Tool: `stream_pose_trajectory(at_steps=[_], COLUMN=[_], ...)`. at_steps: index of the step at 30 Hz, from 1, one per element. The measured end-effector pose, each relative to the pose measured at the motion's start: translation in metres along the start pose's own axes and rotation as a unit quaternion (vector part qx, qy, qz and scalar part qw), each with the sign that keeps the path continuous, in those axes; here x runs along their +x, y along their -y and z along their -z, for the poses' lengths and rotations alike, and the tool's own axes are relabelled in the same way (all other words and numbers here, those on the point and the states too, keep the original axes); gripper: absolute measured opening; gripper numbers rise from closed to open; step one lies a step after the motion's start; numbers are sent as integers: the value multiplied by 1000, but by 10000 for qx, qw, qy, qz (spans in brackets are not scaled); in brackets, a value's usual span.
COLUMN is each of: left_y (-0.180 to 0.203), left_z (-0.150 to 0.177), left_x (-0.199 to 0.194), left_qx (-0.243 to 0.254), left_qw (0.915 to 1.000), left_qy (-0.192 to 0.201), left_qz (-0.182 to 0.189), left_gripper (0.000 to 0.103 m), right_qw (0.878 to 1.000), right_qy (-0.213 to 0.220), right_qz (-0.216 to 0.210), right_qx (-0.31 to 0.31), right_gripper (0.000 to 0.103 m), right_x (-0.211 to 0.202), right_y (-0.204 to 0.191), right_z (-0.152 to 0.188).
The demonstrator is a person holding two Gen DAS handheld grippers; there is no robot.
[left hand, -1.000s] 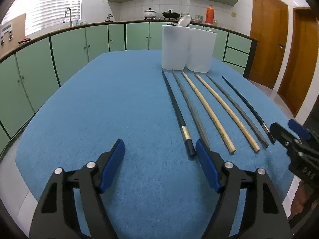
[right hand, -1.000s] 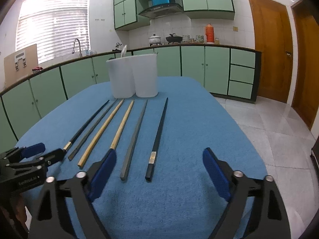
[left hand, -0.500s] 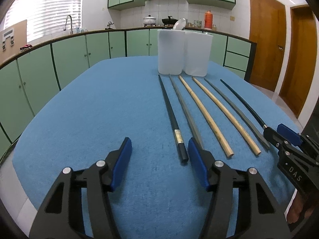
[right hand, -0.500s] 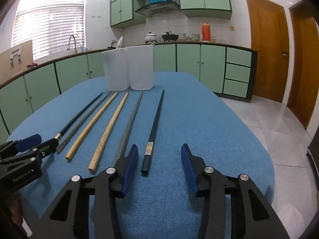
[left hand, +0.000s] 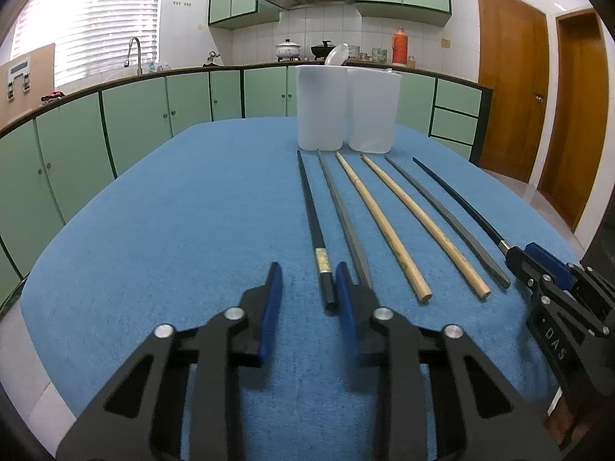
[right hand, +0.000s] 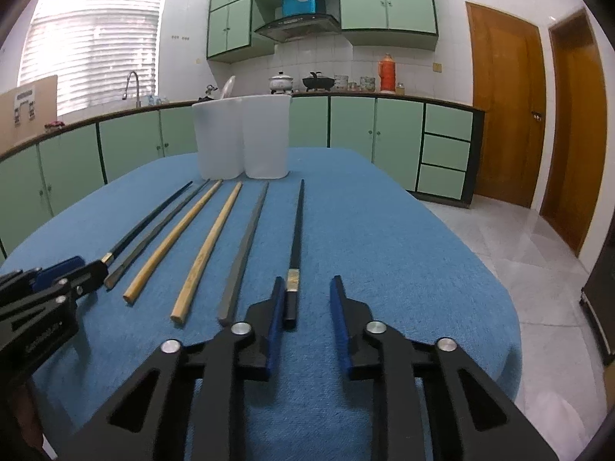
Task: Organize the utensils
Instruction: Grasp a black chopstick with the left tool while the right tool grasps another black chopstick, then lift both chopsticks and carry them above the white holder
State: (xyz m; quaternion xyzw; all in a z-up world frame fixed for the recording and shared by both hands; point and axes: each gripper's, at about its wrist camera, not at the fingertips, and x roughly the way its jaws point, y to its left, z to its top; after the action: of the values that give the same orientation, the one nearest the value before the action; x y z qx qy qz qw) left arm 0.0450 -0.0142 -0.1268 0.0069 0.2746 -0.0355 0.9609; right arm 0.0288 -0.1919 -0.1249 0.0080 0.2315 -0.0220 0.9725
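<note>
Several chopsticks lie side by side on the blue tablecloth [left hand: 184,207], pointing at two white holders [left hand: 321,108] at the far end. A white spoon [left hand: 336,53] stands in the left holder. My left gripper [left hand: 308,277] is open, its right finger beside the near end of the leftmost black chopstick [left hand: 312,216]. My right gripper [right hand: 306,289] is open, its left finger beside the near end of the rightmost black chopstick [right hand: 296,238]. Between them lie two grey chopsticks [right hand: 246,238] and two wooden ones [right hand: 209,240].
The table's right edge drops to a tiled floor [right hand: 519,238]. Green cabinets [left hand: 130,115] line the back wall, and brown doors [right hand: 503,107] stand at the right. Each gripper shows at the edge of the other's view.
Both grippers have narrowed their jaws and moved lower and closer to the near ends of the outer black chopsticks. The chopsticks have not moved.
</note>
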Motion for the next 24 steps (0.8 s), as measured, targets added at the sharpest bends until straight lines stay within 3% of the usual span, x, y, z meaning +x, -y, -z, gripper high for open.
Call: stream_pose_trajectory(at_steps=[6,15,24], left_y=[5,-1,-14], left_z=[1,-4,-37], left_x=[0,-6,-41], left_qx=[90,30,100], left_qw=[9999,10000,9969], left_qy=[56,84,763], left_qz=[-10,-4,-166], left_gripper=[7,6,6], right_qw=[9999,9998,9984], right_qy=[-9,-9,457], right_qz=[-7,-56,-126], right_qx=[-149,-175,-315], right_gripper=[7,7,7], right_x=[0,-6,-37], right_y=[-5,1,9], right_z=[0,-6,-36])
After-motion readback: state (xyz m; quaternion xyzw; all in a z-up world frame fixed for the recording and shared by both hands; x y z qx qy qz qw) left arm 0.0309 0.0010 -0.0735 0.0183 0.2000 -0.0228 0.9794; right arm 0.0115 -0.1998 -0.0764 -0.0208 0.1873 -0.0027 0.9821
